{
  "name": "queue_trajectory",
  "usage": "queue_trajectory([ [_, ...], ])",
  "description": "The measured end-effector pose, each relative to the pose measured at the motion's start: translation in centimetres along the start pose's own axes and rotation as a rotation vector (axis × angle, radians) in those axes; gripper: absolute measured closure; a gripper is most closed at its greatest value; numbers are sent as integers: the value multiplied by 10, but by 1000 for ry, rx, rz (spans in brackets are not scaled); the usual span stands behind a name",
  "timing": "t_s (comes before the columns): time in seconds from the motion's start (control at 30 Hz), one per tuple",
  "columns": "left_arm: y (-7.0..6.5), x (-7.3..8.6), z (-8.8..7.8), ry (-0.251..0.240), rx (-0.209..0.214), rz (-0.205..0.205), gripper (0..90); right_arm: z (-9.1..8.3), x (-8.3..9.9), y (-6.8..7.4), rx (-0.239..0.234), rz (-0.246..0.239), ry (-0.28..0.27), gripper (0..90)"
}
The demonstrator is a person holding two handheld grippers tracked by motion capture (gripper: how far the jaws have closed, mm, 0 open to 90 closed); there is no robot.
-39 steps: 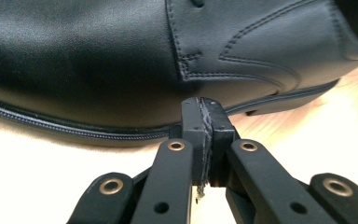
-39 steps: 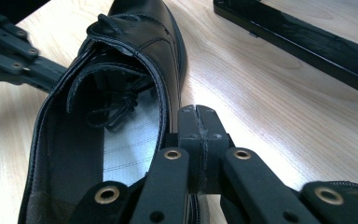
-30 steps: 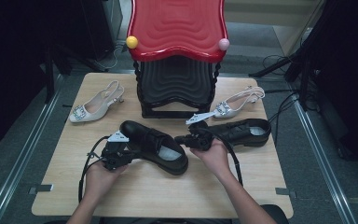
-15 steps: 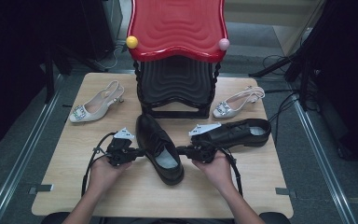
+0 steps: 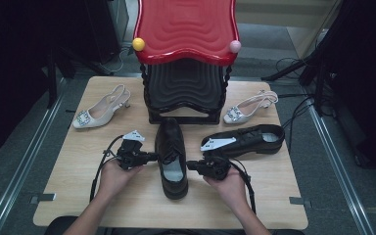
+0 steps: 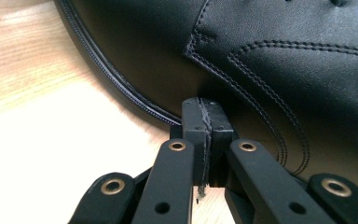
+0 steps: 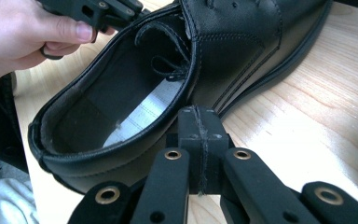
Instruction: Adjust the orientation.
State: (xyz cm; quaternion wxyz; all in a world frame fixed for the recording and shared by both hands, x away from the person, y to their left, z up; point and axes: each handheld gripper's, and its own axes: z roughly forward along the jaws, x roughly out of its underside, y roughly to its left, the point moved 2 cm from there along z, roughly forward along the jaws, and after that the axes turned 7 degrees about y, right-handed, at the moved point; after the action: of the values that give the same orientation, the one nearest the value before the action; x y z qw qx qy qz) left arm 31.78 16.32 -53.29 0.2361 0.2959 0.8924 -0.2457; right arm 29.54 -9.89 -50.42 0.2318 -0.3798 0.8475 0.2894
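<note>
Black lace-up shoe (image 5: 172,157) sits dead centre on the desk (image 5: 68,196), and its long axis runs from the near edge straight toward the far edge, toe aimed at the dark stand under the red wavy top (image 5: 186,28).

On the left, the left gripper (image 5: 152,157) comes in from that side, jaws clenched together with nothing between them, tips right against the shoe's flank; in the left gripper view the closed tips (image 6: 204,122) sit at the stitched leather just above the sole's welt.

Across the shoe, the right gripper (image 5: 191,165) mirrors it, also clenched empty, its tips (image 7: 199,125) pressed at the opposite side by the collar opening. So the shoe lies between the two, each hand about equally near, pinched side to side. Any nudge forward, I'd say, goes along that axis toward the stand.

Second black shoe (image 5: 247,139) lies crosswise toward the right edge. No brand or lettering readable anywhere, the pale insole included.
</note>
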Motion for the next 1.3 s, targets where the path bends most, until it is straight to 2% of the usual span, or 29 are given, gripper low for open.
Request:
queue_trajectory([
  [0.17,2,-3,0,7,-9,7,889,3,0,-1,-1,-11,15,900],
  [0.27,5,-2,-5,6,-18,5,794,-1,-1,-6,8,-17,13,874],
  [0.33,6,0,-11,-7,-26,3,751,-8,-2,-10,16,-14,-12,836],
  [0.4,7,1,-14,-15,-27,6,702,-15,-3,-16,32,-14,-49,760],
  [0.43,8,3,-20,-30,-23,4,671,-18,-3,-20,39,-7,-52,720],
  [0.5,12,5,-24,-35,-23,-13,634,-22,-2,-25,52,2,-56,696],
  [0.6,16,7,-24,-15,-27,-31,573,-29,-1,-33,68,17,-70,718],
  [0.73,18,8,-20,25,-34,-23,502,-40,0,-43,92,35,-87,743],
  [0.83,18,9,-19,32,-35,-21,487,-49,2,-53,115,63,-102,752],
  [0.93,18,9,-18,33,-19,-32,464,-59,4,-62,128,86,-116,790],
  [1.0,18,9,-19,28,19,-49,453,-64,5,-67,129,101,-123,810],
  [1.13,15,11,-22,15,25,-39,440,-79,9,-81,156,135,-135,900],
  [1.23,14,12,-22,13,21,-38,438,-91,12,-91,181,156,-151,900],
  [1.3,14,12,-22,13,20,-38,434,-102,16,-100,216,175,-161,900],
])
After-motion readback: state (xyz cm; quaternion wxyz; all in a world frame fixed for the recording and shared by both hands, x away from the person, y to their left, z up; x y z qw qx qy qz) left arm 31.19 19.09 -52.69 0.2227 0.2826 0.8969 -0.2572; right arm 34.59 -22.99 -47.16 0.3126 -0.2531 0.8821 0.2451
